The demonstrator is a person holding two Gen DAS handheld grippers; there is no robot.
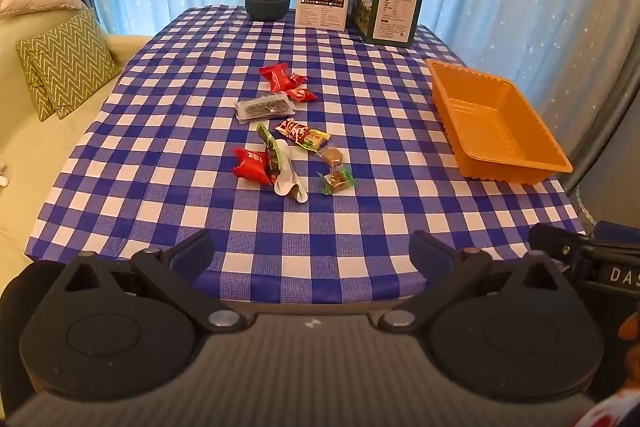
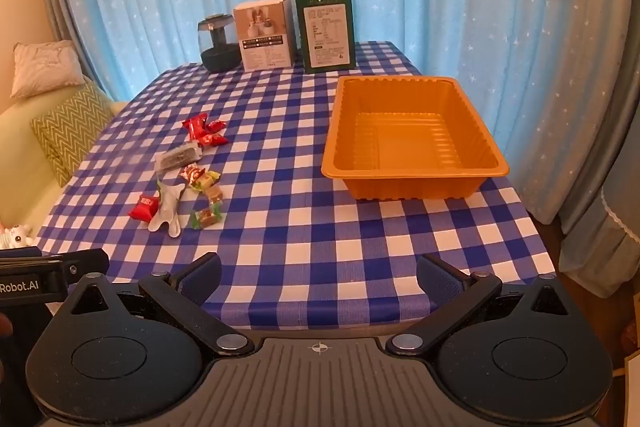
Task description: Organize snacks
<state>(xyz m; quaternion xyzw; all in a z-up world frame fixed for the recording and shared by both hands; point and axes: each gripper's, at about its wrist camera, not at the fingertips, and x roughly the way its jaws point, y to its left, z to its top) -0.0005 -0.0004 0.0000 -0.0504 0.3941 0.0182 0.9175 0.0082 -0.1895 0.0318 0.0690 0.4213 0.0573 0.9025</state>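
Snacks (image 1: 286,135) lie scattered left of centre on the checked counter (image 1: 200,211), the empty orange tray (image 1: 500,125) well to their right. Light, crinkly and slippery by the look, they seem best pinched across the body. Left tongs (image 1: 312,253) and right tongs (image 2: 319,273) stand apart, empty.

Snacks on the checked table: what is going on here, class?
A person holds two grippers over the near table edge, the left gripper and right gripper both with jaws wide and empty. The wrapped snacks lie loose on the checked cloth. The orange tray beside them holds nothing yet.
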